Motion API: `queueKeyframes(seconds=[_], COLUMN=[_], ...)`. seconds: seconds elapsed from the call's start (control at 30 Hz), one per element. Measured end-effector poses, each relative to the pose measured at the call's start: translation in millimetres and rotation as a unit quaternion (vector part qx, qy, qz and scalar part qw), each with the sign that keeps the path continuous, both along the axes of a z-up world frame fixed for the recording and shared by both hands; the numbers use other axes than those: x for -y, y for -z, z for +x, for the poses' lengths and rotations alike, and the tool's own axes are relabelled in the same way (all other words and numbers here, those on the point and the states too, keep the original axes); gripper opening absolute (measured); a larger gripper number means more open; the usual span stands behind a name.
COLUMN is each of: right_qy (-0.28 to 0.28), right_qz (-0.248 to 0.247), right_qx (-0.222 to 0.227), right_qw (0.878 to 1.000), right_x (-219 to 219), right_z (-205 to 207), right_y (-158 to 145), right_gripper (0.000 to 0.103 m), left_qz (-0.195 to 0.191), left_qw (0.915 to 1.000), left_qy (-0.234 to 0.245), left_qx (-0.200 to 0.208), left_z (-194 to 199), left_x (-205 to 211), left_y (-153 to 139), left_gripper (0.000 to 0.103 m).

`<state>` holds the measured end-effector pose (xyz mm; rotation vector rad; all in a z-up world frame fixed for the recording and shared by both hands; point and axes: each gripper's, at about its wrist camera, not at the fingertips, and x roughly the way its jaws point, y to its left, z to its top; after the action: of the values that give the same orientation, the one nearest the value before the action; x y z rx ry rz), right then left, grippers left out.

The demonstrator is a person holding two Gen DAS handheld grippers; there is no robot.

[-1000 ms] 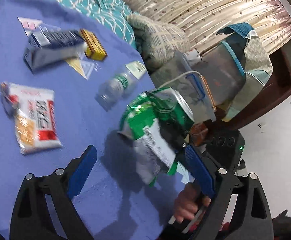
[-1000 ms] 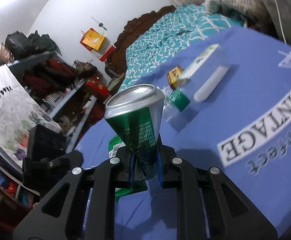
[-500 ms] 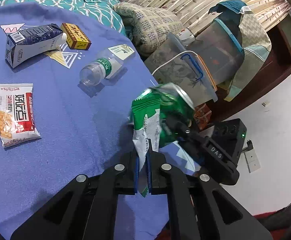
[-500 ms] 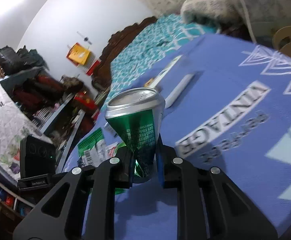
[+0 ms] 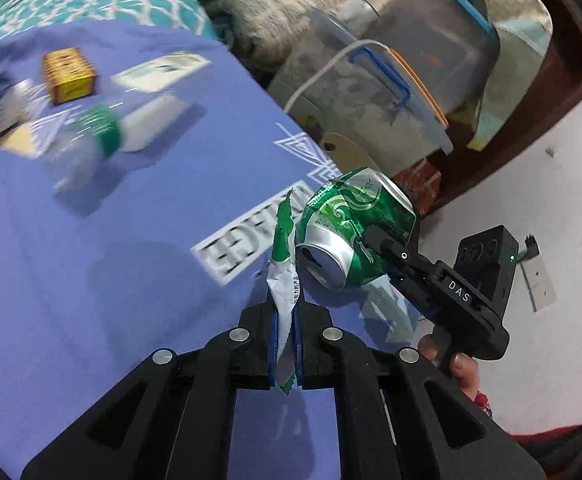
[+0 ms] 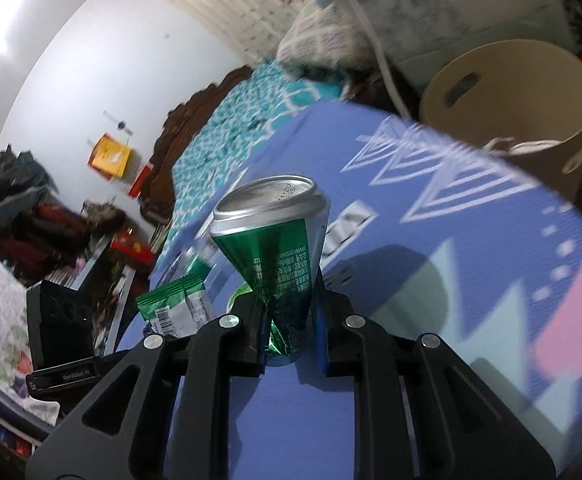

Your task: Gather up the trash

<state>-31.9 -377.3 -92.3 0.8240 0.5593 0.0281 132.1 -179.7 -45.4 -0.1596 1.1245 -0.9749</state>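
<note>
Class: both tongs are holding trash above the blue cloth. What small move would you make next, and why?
Probably carry both loads toward the beige bin past the cloth's edge. The right tongs already clamp the crushed green can, the left tongs pinch the green wrapper, and the bin stands open.

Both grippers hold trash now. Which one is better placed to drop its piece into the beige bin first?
Right, probably. The right gripper holds the can, and its view shows the bin open just ahead. The left gripper pinches the wrapper farther back.
</note>
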Motion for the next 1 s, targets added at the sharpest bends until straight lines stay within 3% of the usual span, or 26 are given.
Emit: queueKeyframes(seconds=[0.57, 0.8, 0.83, 0.9, 0.93, 1.0], right_qy=[0.107, 0.165, 0.173, 0.188, 0.200, 0.220], right_qz=[0.001, -0.021, -0.028, -0.043, -0.040, -0.033], right_qx=[0.008, -0.007, -0.015, -0.044, -0.046, -0.029], right_qw=[0.994, 0.986, 0.984, 0.980, 0.978, 0.975], right_x=[108.7, 173.9, 181.0, 195.4, 200.4, 204.0], right_z=[-36.0, -24.4, -19.8, -9.7, -11.2, -20.8], right_y=[-3.8, -13.2, -12.8, -10.0, -7.8, -8.4], right_gripper=[0.020, 0.023, 0.028, 0.046, 0.052, 0.052], left_qz=[0.047, 0.056, 0.058, 0.084, 0.089, 0.090], left_qw=[0.9933, 0.9856, 0.9846, 0.9816, 0.9809, 0.9791], left_qy=[0.093, 0.128, 0.129, 0.119, 0.114, 0.121], left_qx=[0.050, 0.095, 0.103, 0.124, 0.131, 0.137], left_z=[8.3, 28.8, 30.5, 34.6, 34.4, 30.7], left_x=[138.8, 243.4, 254.8, 281.8, 287.5, 288.4], left_y=[-6.2, -22.7, -23.0, -20.0, -19.3, -19.4], left_gripper=[0.005, 0.007, 0.011, 0.066, 0.066, 0.057])
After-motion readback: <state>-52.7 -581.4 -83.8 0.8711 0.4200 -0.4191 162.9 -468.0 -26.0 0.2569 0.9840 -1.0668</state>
